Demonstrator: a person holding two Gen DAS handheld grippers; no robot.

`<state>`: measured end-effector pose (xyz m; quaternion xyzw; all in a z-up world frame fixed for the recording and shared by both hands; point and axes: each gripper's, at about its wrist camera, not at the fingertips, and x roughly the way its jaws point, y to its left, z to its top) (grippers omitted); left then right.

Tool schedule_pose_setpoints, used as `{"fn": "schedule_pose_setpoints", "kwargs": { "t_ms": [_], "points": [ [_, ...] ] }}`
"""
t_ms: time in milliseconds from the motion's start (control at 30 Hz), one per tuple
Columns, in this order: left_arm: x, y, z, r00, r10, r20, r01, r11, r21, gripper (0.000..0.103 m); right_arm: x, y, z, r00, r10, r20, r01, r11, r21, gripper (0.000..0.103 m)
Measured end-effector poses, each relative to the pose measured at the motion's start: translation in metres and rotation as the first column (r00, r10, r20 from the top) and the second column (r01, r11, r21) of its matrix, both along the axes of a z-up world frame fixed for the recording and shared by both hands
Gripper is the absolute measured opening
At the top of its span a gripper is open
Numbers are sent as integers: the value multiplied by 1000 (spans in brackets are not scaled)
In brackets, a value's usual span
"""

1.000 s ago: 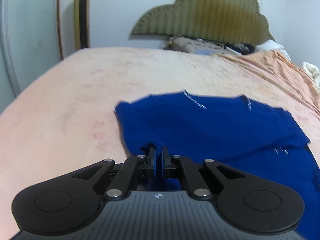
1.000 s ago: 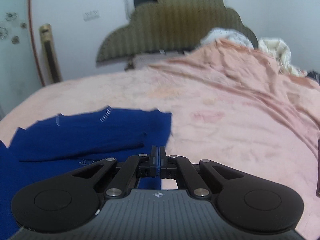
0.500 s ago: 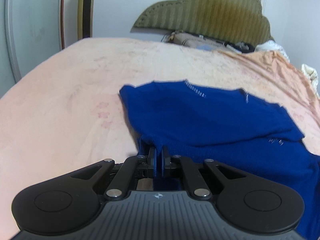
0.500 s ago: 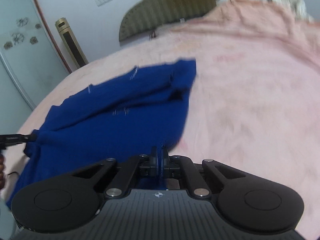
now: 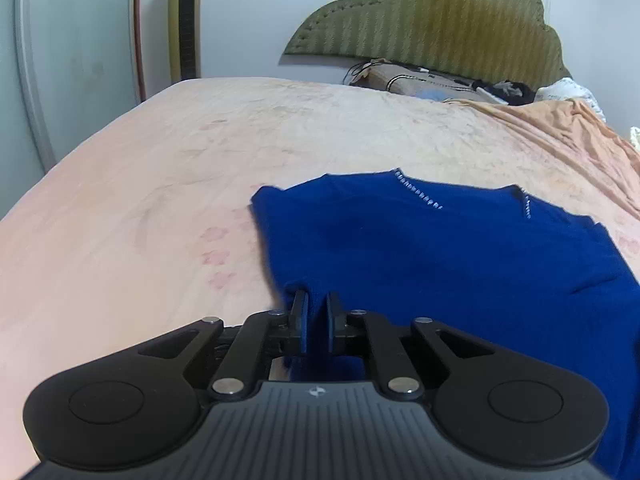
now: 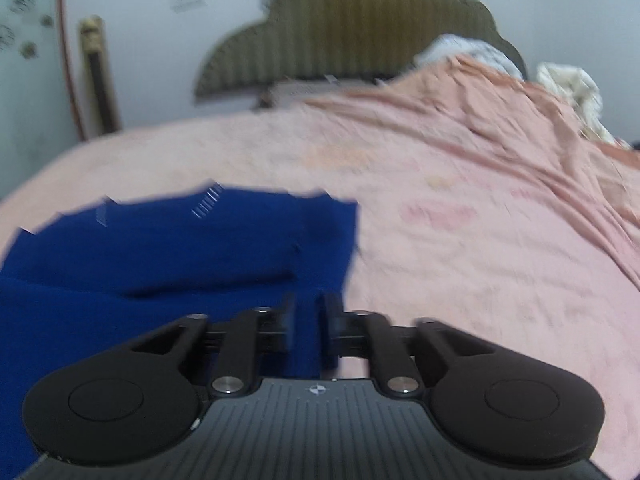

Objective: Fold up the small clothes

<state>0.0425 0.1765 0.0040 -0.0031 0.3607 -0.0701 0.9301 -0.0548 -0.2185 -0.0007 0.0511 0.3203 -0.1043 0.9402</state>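
**Blue garment spread on the bed, jaws at its near edge**

From the left wrist, we see our left gripper [image 5: 316, 322] at the lower centre of the frame, its jaws a narrow gap apart with blue cloth showing between them; we cannot tell whether they pinch it. The blue garment [image 5: 460, 256] fills the right half of the frame, lying on the pink bedspread [image 5: 160, 200], with short rows of pale stitching [image 5: 418, 193] near its far edge. A fold line runs across it at the right. In the upper part of the frame stand an olive headboard [image 5: 440, 20], a gold tower fan [image 5: 184, 20] at upper left, and a pile of oddments [image 5: 440, 84] below the headboard.

From the right wrist, the picture is blurred. Our right gripper [image 6: 306, 326] sits at lower centre, jaws parted somewhat wider, blue cloth visible in the gap. The blue garment [image 6: 160, 256] occupies the lower left, its right edge just ahead of the jaws. The pink bedspread [image 6: 460, 220] covers the rest, rumpled towards the upper right, where white bedding [image 6: 568, 84] is heaped.
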Motion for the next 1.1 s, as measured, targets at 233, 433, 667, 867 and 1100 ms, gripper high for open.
{"fn": "schedule_pose_setpoints", "kwargs": {
  "t_ms": [233, 433, 667, 867, 1100],
  "points": [
    [-41, -4, 7, 997, 34, 63, -40, 994, 105, 72, -53, 17, 8, 998, 10, 59, -13, 999, 50, 50],
    [-77, -51, -7, 997, -72, 25, 63, 967, 246, 73, -71, 89, -2, 964, 267, 10, -267, 963, 22, 66],
    [-89, -58, -25, 998, -59, 1, 55, 948, 312, 72, -80, 103, -26, 978, 167, -126, -193, 954, -230, 79],
    [-90, -62, -26, 999, -47, -4, 46, 944, 326, 72, -98, 99, -12, 984, 171, -54, -178, 974, -142, 79],
    [-91, -68, -29, 999, -37, 4, 34, 935, 352, 74, -99, 112, -30, 974, 199, -111, -215, 964, -157, 84]
  ]
}}
